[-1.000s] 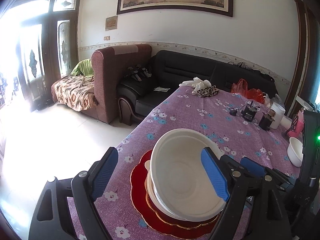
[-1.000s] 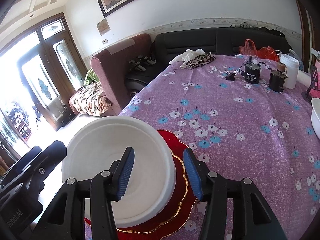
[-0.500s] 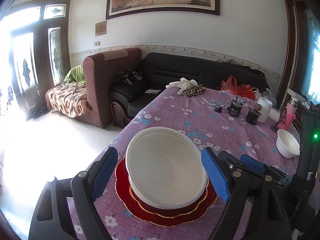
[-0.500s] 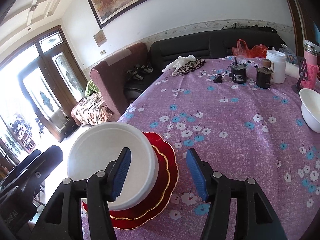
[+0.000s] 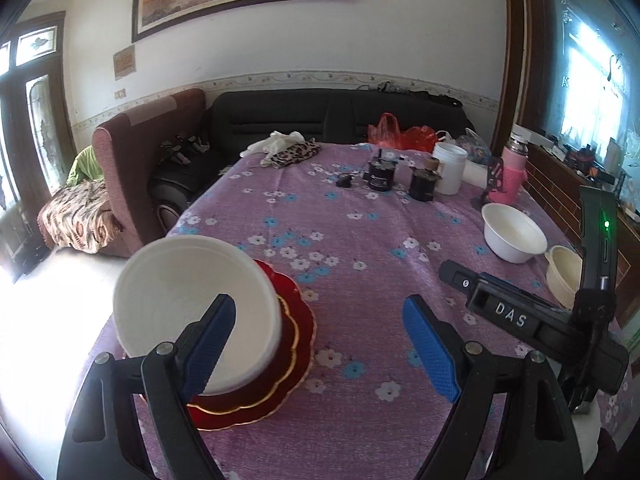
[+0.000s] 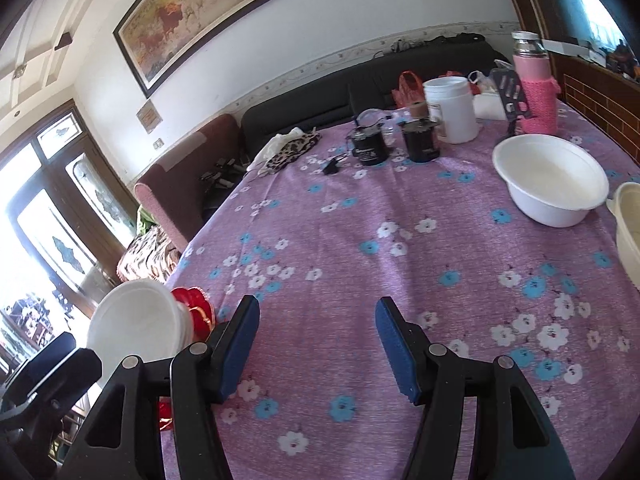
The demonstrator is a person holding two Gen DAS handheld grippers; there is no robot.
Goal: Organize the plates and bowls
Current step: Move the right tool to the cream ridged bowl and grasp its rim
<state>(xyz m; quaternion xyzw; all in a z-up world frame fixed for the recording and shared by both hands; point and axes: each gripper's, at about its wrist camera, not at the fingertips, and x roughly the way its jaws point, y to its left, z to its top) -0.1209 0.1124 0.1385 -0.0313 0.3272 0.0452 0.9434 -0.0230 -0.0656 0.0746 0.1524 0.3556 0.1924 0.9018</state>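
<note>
A big white bowl (image 5: 188, 300) sits on a stack of red gold-rimmed plates (image 5: 296, 344) at the table's near left corner; it also shows in the right wrist view (image 6: 136, 320). A smaller white bowl (image 5: 514, 234) and a cream bowl (image 5: 564, 276) stand at the right; the right wrist view shows them too (image 6: 552, 184), (image 6: 628, 228). My left gripper (image 5: 320, 348) is open and empty, just right of the stack. My right gripper (image 6: 316, 348) is open and empty above bare tablecloth.
The purple flowered tablecloth (image 5: 360, 248) covers the table. At the far end stand black jars (image 5: 380, 174), a white tub (image 5: 450, 168), a pink bottle (image 5: 512, 172) and a cloth heap (image 5: 288, 148). Sofas stand beyond the left edge.
Both grippers have swung right, away from the stacked bowl. The stack now lies at the left of both views and the bowls at the right have come into view.
</note>
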